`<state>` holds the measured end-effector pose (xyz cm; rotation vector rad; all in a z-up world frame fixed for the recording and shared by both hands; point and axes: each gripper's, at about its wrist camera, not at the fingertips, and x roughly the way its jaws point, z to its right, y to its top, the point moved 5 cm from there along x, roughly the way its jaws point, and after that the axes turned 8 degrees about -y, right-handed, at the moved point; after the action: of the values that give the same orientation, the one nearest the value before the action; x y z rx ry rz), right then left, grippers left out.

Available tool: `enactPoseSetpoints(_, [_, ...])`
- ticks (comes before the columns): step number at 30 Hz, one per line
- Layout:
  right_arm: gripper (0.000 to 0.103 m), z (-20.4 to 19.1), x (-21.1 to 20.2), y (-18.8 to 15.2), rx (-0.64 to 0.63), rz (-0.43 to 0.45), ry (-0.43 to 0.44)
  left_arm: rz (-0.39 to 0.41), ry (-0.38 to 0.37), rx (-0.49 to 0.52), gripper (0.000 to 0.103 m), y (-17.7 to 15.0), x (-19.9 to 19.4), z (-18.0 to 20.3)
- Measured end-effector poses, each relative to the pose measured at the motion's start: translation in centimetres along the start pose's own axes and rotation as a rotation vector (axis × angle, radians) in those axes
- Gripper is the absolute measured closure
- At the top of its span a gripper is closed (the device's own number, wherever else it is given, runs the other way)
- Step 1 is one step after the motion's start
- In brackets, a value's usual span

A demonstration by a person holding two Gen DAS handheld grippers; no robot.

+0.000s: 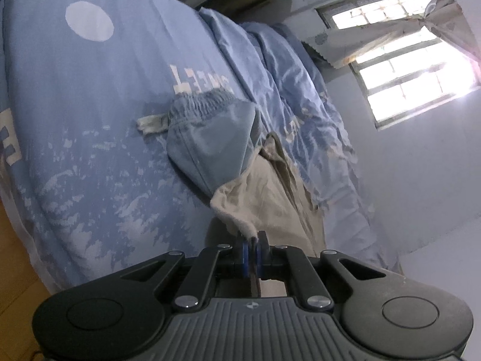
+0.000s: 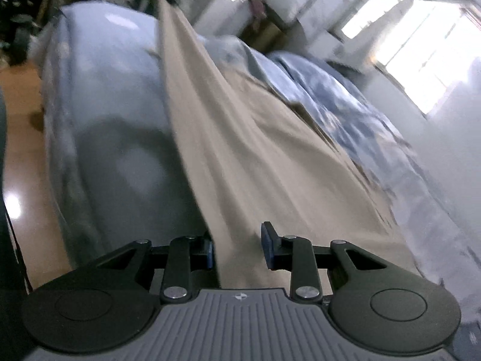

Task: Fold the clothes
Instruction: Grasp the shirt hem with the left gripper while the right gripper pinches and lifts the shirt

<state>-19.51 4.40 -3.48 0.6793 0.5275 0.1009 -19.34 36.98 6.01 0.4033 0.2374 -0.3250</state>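
left wrist view: the left hand-held gripper (image 1: 252, 248) is clamped on the hem of beige trousers (image 1: 270, 198), which lie on the bed (image 1: 90, 120) beside blue shorts (image 1: 210, 138).
right wrist view: the right hand-held gripper (image 2: 237, 248) stands part-open, the trousers (image 2: 240, 150) between its pads, near the bed's (image 2: 120, 90) edge.

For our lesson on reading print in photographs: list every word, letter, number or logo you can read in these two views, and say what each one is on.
"SWEET", white, seen upside down and partly hidden by the blue shorts: on the blue bedsheet.
"E", large, white, cut off at the picture's left edge: same bedsheet.
Small round emblem, no letters: on the left gripper's body.
Right wrist view: too blurred; no text readable.
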Motion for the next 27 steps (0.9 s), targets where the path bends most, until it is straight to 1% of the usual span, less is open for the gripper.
enactPoseSetpoints(5, [0.075, 3.5, -0.2, -4.2, 0.007, -0.090, -0.064, 0.021, -0.005, 0.014, 0.101, 0.9, -0.1, 1.0])
enactPoseSetpoints(11, [0.075, 6.1, -1.1, -8.2, -0.020, -0.155, -0.116, 0.042, -0.006, 0.030, 0.101, 1.6, 0.1, 2.2])
enactPoseSetpoints(17, [0.075, 9.3, -1.2, -12.7, -0.029, -0.280, -0.164, 0.039, -0.015, 0.038, 0.101, 1.7, 0.9, 2.9])
enactPoseSetpoints(20, [0.075, 10.1, -1.4, -13.9, -0.062, -0.299, -0.175, 0.040, -0.020, 0.042, 0.101, 1.8, 1.2, 3.3])
enactPoseSetpoints(25, [0.075, 9.9, -1.1, -14.7, -0.158, -0.258, -0.165, 0.037, -0.006, 0.054, 0.101, 1.8, 1.5, 3.4])
enactPoseSetpoints(26, [0.077, 9.6, -1.1, -14.8, -0.185, -0.247, -0.160, 0.037, -0.001, 0.055, 0.101, 1.8, 1.6, 3.4])
enactPoseSetpoints(27, [0.084, 9.2, -1.0, -14.9, -0.214, -0.236, -0.155, 0.035, 0.003, 0.056, 0.101, 1.7, 1.6, 3.5])
